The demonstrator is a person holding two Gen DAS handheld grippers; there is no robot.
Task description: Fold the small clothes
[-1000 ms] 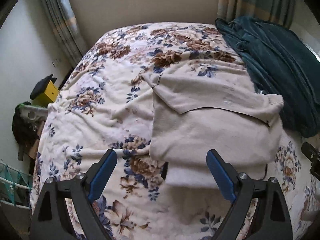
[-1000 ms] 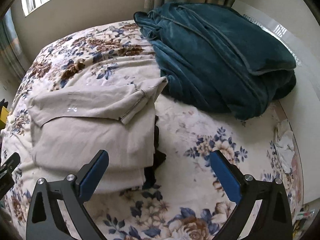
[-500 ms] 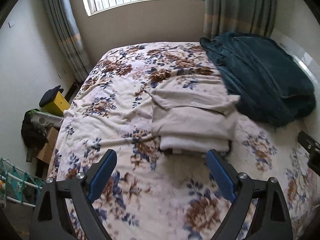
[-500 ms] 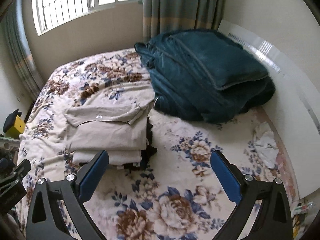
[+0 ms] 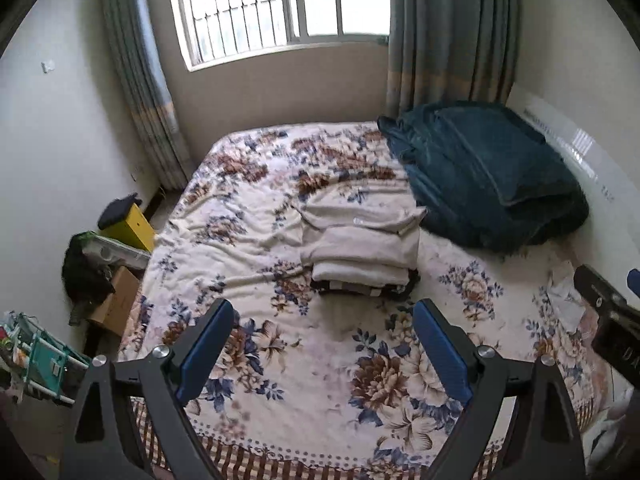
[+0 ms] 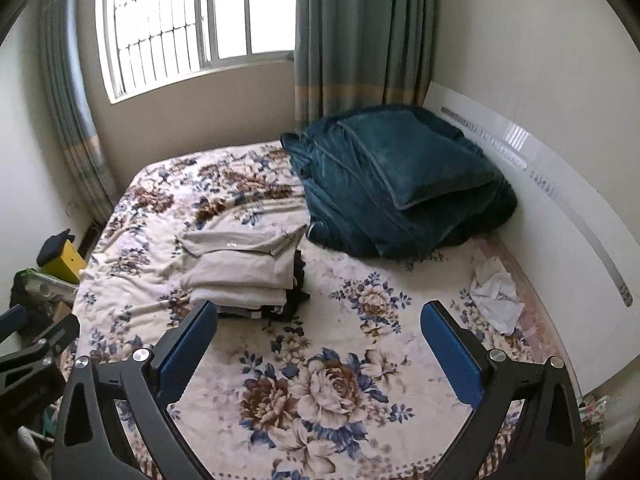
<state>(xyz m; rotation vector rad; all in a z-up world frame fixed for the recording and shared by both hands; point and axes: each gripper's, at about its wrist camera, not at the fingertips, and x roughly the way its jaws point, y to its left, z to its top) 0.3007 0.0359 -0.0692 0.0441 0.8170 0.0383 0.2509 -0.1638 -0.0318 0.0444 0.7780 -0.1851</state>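
Note:
A folded beige garment (image 5: 366,244) lies on top of a small stack of folded clothes, with dark clothes (image 5: 362,286) under it, in the middle of the floral bed (image 5: 256,360). The stack also shows in the right wrist view (image 6: 244,268). My left gripper (image 5: 322,344) is open and empty, held well back from the stack above the bed's near part. My right gripper (image 6: 318,346) is open and empty, also well back, to the right of the stack.
A folded teal blanket (image 5: 484,176) lies at the bed's far right by the white headboard (image 6: 560,208). A crumpled white cloth (image 6: 496,292) lies near the headboard. A yellow box (image 5: 128,222), cartons and a rack (image 5: 40,360) stand left of the bed. A window (image 5: 280,4) and curtains are behind.
Both grippers have pulled far back and up from the stack, which now looks small and distant. Both stayed open and empty. The stack has not moved.

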